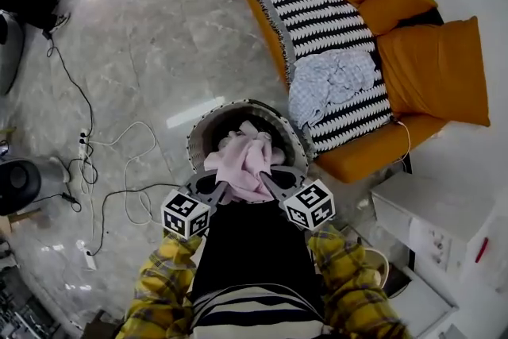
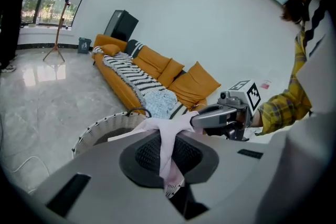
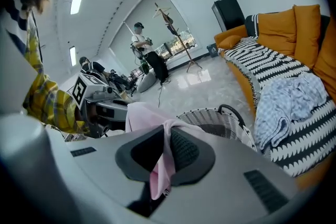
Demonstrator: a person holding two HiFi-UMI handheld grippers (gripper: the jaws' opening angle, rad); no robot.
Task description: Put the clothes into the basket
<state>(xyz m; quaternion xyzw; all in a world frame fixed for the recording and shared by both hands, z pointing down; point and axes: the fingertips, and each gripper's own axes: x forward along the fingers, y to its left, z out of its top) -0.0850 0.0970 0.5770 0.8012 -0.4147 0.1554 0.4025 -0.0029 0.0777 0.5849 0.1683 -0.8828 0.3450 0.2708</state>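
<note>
We had the pink garment (image 1: 244,161) hanging just above the basket (image 1: 197,135), with the left gripper (image 1: 219,188) and right gripper (image 1: 271,183) each clamped on a bunched edge. Light, floppy cloth, we judged, so edge pinches suited it.

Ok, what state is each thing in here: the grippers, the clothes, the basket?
left gripper: shut on pink garment.
right gripper: shut on pink garment.
pink garment: bunched, held by both grippers over the open basket.
basket: upright on the floor beside the sofa.
light blue garment: crumpled on the sofa, not in the basket.
</note>
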